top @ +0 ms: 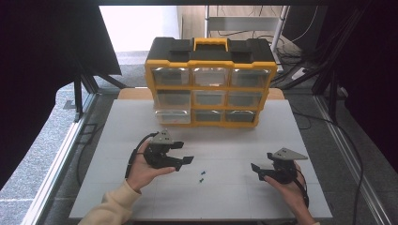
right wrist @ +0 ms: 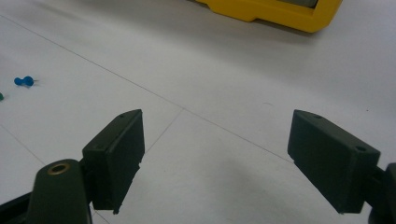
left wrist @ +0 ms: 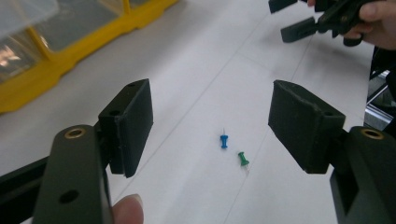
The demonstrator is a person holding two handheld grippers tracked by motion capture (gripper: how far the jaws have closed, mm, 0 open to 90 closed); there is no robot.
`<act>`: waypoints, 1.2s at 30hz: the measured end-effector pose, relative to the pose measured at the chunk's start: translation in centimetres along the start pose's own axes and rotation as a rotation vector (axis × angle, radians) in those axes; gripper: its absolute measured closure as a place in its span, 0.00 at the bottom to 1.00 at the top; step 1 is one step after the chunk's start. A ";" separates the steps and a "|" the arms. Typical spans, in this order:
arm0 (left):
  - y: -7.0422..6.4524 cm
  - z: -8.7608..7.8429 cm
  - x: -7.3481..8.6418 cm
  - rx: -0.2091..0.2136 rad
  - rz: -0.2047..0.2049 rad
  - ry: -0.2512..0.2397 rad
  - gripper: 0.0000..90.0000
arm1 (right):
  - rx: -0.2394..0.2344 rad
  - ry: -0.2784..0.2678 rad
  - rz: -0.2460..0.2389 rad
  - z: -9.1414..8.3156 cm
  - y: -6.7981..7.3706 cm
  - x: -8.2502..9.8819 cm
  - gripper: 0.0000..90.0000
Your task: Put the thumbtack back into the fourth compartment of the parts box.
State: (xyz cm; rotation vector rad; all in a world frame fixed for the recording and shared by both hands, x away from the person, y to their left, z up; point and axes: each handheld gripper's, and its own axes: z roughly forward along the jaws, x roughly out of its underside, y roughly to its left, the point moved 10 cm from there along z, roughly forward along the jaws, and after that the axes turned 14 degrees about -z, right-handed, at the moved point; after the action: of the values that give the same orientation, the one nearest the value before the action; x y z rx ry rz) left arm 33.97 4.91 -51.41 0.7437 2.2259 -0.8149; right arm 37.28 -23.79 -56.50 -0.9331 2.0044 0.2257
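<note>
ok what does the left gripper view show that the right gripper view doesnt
Left gripper view: the whole green pin lying beside the blue pin, the right gripper held in a hand at top right, clear drawers in the yellow organizer, and a fingertip at the bottom edge.

Right gripper view: a long bare stretch of the table up to the organizer's base, with the green pin cut to a sliver at the left edge.

Both: open black jaws with nothing between them, the white table, the blue pin, the organizer.
</note>
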 end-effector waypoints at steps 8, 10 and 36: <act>-0.1 2.3 1.2 0.005 -0.005 0.066 0.34 | -0.002 0.004 -0.002 0.0 0.0 0.1 0.21; 0.0 3.2 1.7 0.003 -0.010 0.098 0.34 | -0.008 0.004 -0.004 0.1 0.1 0.1 0.21; -0.3 9.7 4.1 -0.077 0.069 0.326 0.45 | -0.005 0.015 -0.013 0.2 0.1 0.2 0.21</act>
State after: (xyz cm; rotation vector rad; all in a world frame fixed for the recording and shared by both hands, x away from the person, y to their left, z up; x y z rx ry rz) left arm 34.76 -0.97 -60.11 0.9671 2.4854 -0.6046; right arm 37.28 -23.71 -56.82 -0.9534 2.0117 0.2166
